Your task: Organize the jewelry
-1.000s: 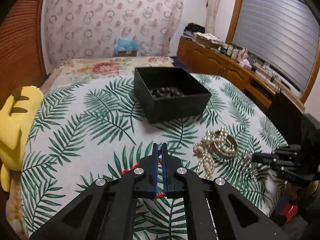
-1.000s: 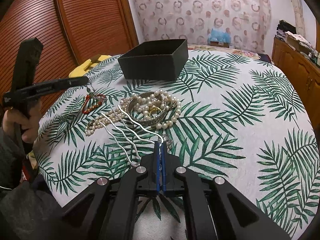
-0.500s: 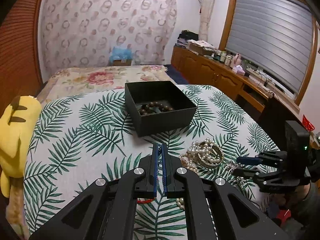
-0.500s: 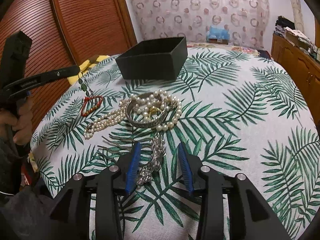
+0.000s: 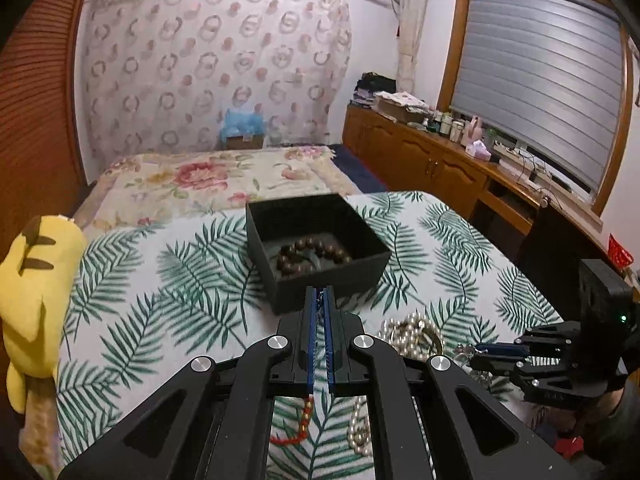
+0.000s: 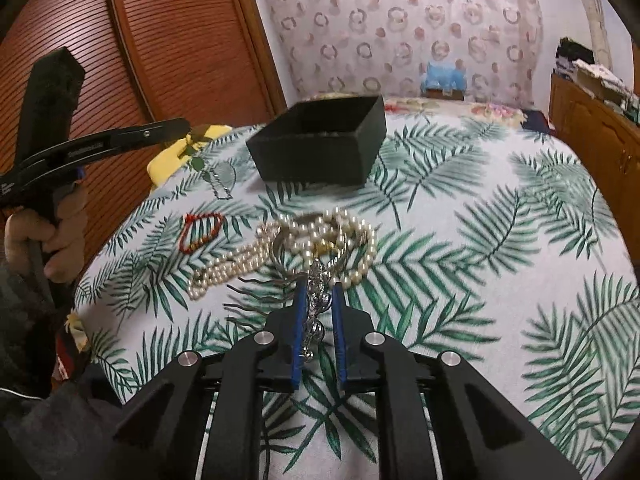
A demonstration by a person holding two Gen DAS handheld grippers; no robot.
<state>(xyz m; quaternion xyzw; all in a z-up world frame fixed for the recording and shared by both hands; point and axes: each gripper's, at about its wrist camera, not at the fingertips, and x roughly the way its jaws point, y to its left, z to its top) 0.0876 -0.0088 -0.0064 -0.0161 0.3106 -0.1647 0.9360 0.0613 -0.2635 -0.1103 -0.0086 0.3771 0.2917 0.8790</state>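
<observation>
My left gripper (image 5: 319, 290) is shut on a thin silver chain (image 5: 319, 307); seen from the right wrist, the chain with green beads (image 6: 208, 172) dangles from the left gripper (image 6: 186, 124) above the table. A black box (image 5: 360, 276) just beyond holds a brown bead bracelet (image 5: 312, 254). A red bracelet (image 6: 202, 228) lies flat on the leaf-print cloth. My right gripper (image 6: 318, 286) is closing its jaws on the sparkly head of a silver hair comb (image 6: 316, 300), which fills the gap between the pads. Pearl strands and a bangle (image 6: 320, 236) lie heaped just ahead of it.
A yellow plush toy (image 5: 36, 292) sits at the table's left edge. A floral bed (image 5: 208, 176) lies behind the table, wooden cabinets (image 5: 432, 164) run along the right wall, and a slatted wooden door (image 6: 140, 60) stands on the left. A person's hand (image 6: 48, 236) grips the left tool.
The left gripper rose with the chain, which now hangs clear of the red bracelet. The right gripper opened wide, then closed around the hair comb's sparkly head.
</observation>
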